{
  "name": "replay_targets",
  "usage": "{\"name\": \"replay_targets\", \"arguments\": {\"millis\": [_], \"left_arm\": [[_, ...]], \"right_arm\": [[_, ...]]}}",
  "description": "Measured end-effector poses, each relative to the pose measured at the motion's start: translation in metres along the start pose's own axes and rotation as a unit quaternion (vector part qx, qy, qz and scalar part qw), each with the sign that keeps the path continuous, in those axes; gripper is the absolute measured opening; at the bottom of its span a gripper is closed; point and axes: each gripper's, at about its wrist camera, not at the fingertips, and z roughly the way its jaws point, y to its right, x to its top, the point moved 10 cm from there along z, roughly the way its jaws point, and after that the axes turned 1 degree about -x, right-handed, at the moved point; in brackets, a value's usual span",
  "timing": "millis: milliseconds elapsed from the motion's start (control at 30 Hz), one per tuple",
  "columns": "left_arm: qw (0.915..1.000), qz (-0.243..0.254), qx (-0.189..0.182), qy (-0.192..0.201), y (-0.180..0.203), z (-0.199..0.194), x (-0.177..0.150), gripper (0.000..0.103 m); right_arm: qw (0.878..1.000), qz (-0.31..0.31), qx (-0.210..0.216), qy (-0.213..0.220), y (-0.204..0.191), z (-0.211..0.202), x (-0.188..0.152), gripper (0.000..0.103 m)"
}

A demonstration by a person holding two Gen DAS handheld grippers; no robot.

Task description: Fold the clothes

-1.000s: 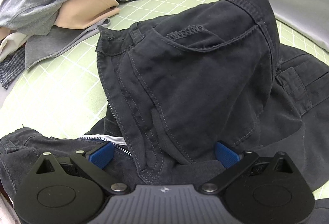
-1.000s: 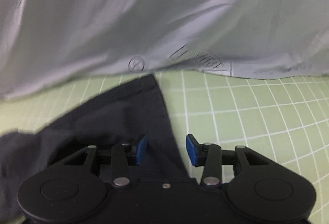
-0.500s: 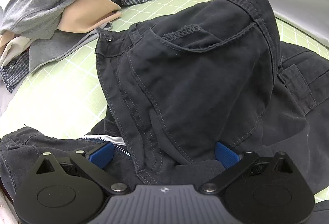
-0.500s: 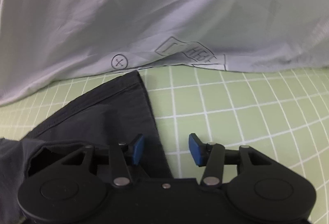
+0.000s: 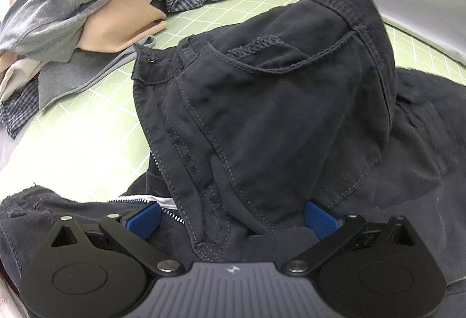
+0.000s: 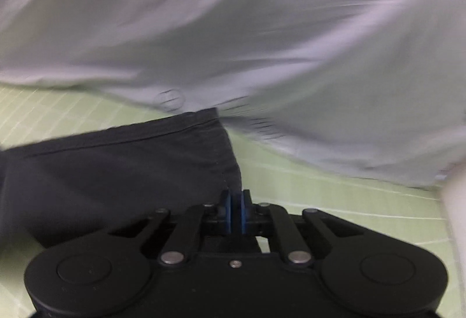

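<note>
Upper left of left wrist view: heap of grey, beige and checked clothes (image 5: 78, 9) on green gridded mat (image 5: 87, 125).

Centre: dark navy cotton trousers (image 5: 276, 102), waistband bunched, zip open.

Bottom: left gripper (image 5: 233, 217), fingers wide apart, fabric lying between them — nothing clamped.

Right wrist view, blurred: right gripper (image 6: 236, 211), fingers together at trouser hem corner (image 6: 230, 172); probably pinching cloth edge, grip hidden.

Pale grey sheet (image 6: 233, 26) above.

Risk — shallow hem pinch slips on pull; bunched waistband folds crooked.
</note>
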Motion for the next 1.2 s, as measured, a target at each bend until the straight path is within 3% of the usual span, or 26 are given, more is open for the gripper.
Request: {"name": "replay_targets", "arguments": {"millis": [167,333,400,600,733,867,933,1200], "left_arm": [[0.9999,0.01,-0.003,0.002,0.001,0.001,0.001,0.103],[0.9999,0.012,-0.002,0.004,0.003,0.001,0.001,0.103],[0.9999,0.013,-0.002,0.006,0.002,0.001,0.001,0.103],[0.9998,0.017,-0.005,-0.006,0.003,0.0,0.005,0.103],[0.9988,0.0,-0.035,0.034,-0.001,-0.024,0.031,0.102],[0.9938,-0.03,-0.065,0.085,-0.011,-0.05,0.067,0.103],[0.9907,-0.059,-0.086,0.087,-0.016,-0.048,0.079,0.103],[0.984,-0.122,-0.115,0.061,-0.025,-0.015,0.112,0.103]], "right_arm": [[0.991,0.032,-0.123,0.032,0.09,-0.025,-0.003,0.006],[0.985,0.078,-0.153,-0.004,0.133,-0.026,-0.036,0.006],[0.983,0.091,-0.153,-0.037,0.134,-0.016,-0.061,0.006],[0.974,0.15,-0.151,-0.081,0.133,-0.009,-0.095,0.01],[0.974,0.178,-0.128,-0.059,0.136,-0.017,-0.082,0.036],[0.976,0.185,-0.108,-0.04,0.131,-0.02,-0.071,0.047],[0.977,0.188,-0.096,-0.042,0.129,-0.014,-0.07,0.06],[0.968,0.231,-0.07,-0.073,0.131,0.019,-0.076,0.069]]}}
